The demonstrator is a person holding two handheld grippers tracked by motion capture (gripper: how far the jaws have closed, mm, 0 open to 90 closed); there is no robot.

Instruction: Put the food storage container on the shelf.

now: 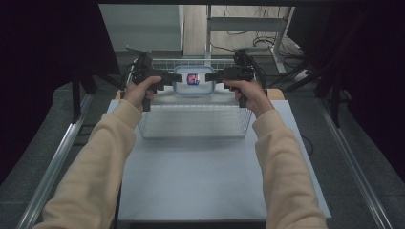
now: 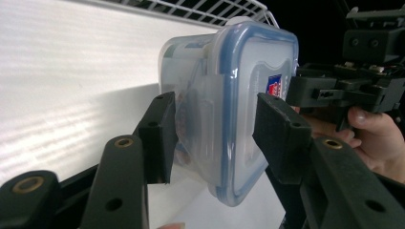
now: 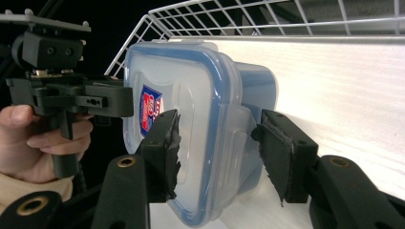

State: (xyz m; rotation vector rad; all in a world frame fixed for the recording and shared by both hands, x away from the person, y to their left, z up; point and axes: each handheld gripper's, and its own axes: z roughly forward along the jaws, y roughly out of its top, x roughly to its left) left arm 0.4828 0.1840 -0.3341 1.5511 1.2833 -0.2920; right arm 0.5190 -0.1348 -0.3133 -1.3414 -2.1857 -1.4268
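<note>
Sleeved forearms nearest, reaching far to the left gripper [image 1: 168, 79] and right gripper [image 1: 211, 77], each clamped about halfway on an end of the clear container [image 1: 193, 82] with blue-rimmed lid. Held level in the air over the far part of the wire basket [image 1: 193, 126]. Best kept level, equal squeeze both sides, both hands moved together, no twisting.

container [image 2: 248, 95] contents: too blurred to tell | label [image 1: 193, 78] print: too small to read
</note>
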